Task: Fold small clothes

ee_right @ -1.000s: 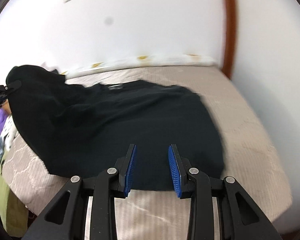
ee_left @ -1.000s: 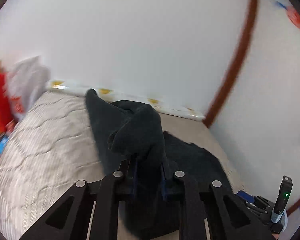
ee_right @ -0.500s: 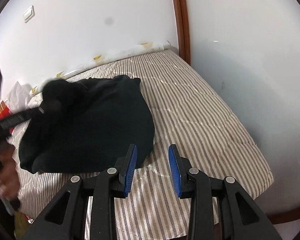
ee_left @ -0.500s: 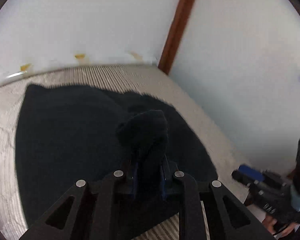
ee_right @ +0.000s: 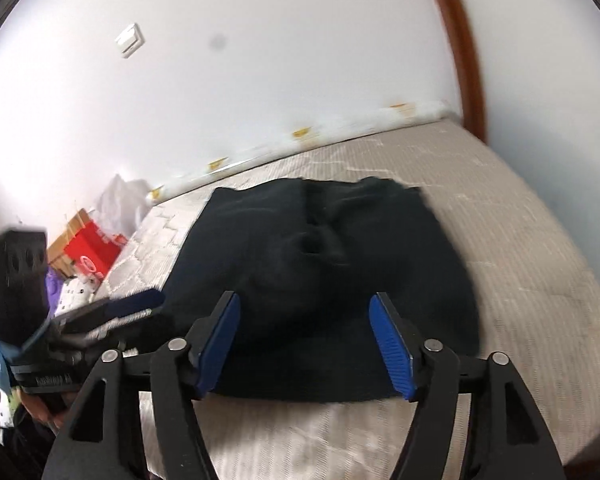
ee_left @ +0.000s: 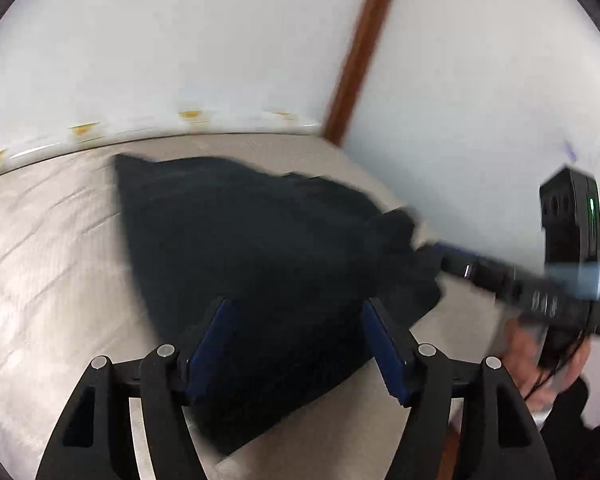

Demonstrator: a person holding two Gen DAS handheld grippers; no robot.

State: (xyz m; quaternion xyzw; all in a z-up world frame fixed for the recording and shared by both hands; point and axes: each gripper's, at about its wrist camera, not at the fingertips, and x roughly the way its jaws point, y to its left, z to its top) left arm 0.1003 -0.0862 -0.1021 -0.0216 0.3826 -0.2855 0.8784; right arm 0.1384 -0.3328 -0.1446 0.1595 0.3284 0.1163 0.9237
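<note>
A dark garment lies folded on the striped mattress. My left gripper hangs over its near edge. Its jaws are opening, and the cloth lies below them with neither blue pad pressing it. In the right wrist view the same garment spreads out ahead. My right gripper is over its near hem, jaws opening, nothing pinched. The right gripper also shows at the garment's right corner in the left wrist view, held by a hand. The left gripper shows at the garment's left side.
White walls meet at a brown wooden trim. A patterned roll lies along the mattress's far edge. Beside the bed on the left are a red box, a white bag and mixed clutter. The mattress extends right of the garment.
The left gripper let go of the bunched cloth it was shut on and sank toward the mattress. The garment now lies flat. The right gripper's jaws spread wider and swung back over the garment.
</note>
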